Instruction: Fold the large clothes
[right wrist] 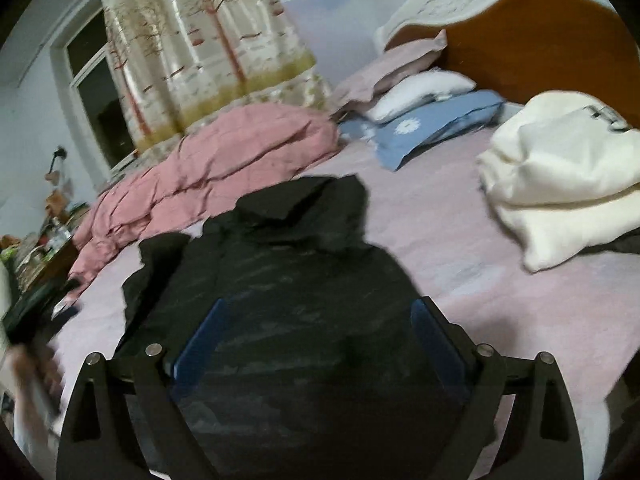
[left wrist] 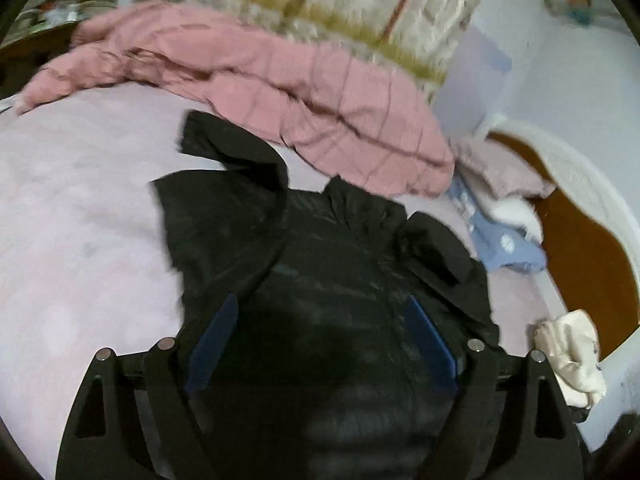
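Black jacket (right wrist: 288,276), a large padded garment with a faint sheen, lies spread on the pink bed sheet (right wrist: 460,280), its hood or collar end pointing away toward the far side of the bed. In the left wrist view the same jacket (left wrist: 320,264) fills the lower middle, with one sleeve lying up and to the left and another bunched fold at the right.

Above it, the right gripper (right wrist: 320,332) has its jaws standing wide apart, blue pads to either side, with nothing pinched between them; the cloth lies below them. The left gripper (left wrist: 320,332) likewise has its jaws spread wide, and no fabric is caught between the pads.

Beyond the jacket a rumpled pink quilt (right wrist: 208,176) lies along the far edge of the bed. Near the headboard (right wrist: 540,40), brown with a white carved rim, pillows are stacked: a blue one (right wrist: 436,124) beneath a white one (right wrist: 420,92), with a pale pink one (right wrist: 392,68) behind. A cream-coloured folded garment (right wrist: 560,176) sits on the sheet to the right, well apart from the jacket. A curtain printed with trees (right wrist: 200,48) hangs beside a dark window (right wrist: 100,100).
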`<action>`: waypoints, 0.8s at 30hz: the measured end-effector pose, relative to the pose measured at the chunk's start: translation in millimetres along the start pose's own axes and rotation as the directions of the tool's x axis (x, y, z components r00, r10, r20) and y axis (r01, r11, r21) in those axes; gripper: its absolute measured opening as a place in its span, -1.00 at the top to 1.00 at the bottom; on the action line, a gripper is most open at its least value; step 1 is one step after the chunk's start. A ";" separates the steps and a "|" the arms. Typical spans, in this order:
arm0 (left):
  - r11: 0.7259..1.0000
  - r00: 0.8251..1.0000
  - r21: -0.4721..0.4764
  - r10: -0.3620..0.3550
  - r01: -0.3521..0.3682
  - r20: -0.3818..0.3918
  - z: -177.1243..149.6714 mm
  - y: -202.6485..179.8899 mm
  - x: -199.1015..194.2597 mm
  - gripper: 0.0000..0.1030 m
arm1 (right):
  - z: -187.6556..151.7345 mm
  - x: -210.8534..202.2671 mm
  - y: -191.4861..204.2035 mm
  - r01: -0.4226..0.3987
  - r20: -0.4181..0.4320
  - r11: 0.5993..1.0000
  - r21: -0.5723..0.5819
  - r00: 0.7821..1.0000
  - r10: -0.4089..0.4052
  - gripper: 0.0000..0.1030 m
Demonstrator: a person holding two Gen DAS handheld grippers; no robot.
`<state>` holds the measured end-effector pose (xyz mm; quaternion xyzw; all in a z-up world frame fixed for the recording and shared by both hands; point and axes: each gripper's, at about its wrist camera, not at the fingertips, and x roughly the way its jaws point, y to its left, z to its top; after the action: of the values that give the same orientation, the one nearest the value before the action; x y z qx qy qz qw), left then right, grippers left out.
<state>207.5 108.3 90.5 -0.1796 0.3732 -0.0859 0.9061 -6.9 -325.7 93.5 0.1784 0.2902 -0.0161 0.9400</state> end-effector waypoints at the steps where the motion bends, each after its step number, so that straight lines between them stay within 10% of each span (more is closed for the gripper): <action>1: 0.999 1.000 0.054 0.009 -0.007 -0.022 12.9 -5.7 24.5 -0.64 | -4.7 2.6 -2.6 0.002 -0.011 1.000 -0.001 1.000 -0.002 -0.82; 9: 0.919 0.925 0.268 0.340 -0.288 -0.172 45.3 -11.6 167.4 -0.37 | -24.8 8.9 -41.2 0.026 -0.063 1.000 -0.003 0.998 -0.026 -0.82; 13: 0.777 0.820 0.348 0.571 -0.525 -0.038 41.0 -1.2 161.0 0.76 | -26.8 6.2 -55.6 0.075 -0.062 0.997 -0.035 0.995 -0.077 -0.82; 15: 0.779 0.828 0.322 0.560 -0.538 0.028 40.8 7.8 139.0 0.87 | -26.3 7.8 -60.7 0.082 -0.069 0.996 -0.037 0.994 -0.084 -0.82; 18: 0.858 0.920 0.336 0.377 -0.389 0.102 29.2 9.5 86.6 0.93 | -25.2 12.2 -61.9 0.063 -0.068 0.998 -0.020 0.996 -0.065 -0.82; 20: 0.848 0.952 0.434 0.286 -0.304 0.107 11.2 -3.4 62.8 0.93 | -23.3 12.9 -60.4 0.045 -0.056 0.999 0.001 0.997 -0.045 -0.82; 24: 0.831 0.983 0.545 0.175 -0.114 -0.062 -31.0 -26.2 37.0 0.92 | -17.5 13.9 -44.8 -0.007 -0.047 1.000 0.018 0.999 0.008 -0.82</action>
<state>211.1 65.4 56.4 0.1159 0.3953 -0.1283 0.9022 -10.8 -360.6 57.8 0.1881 0.3116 -0.0110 0.9313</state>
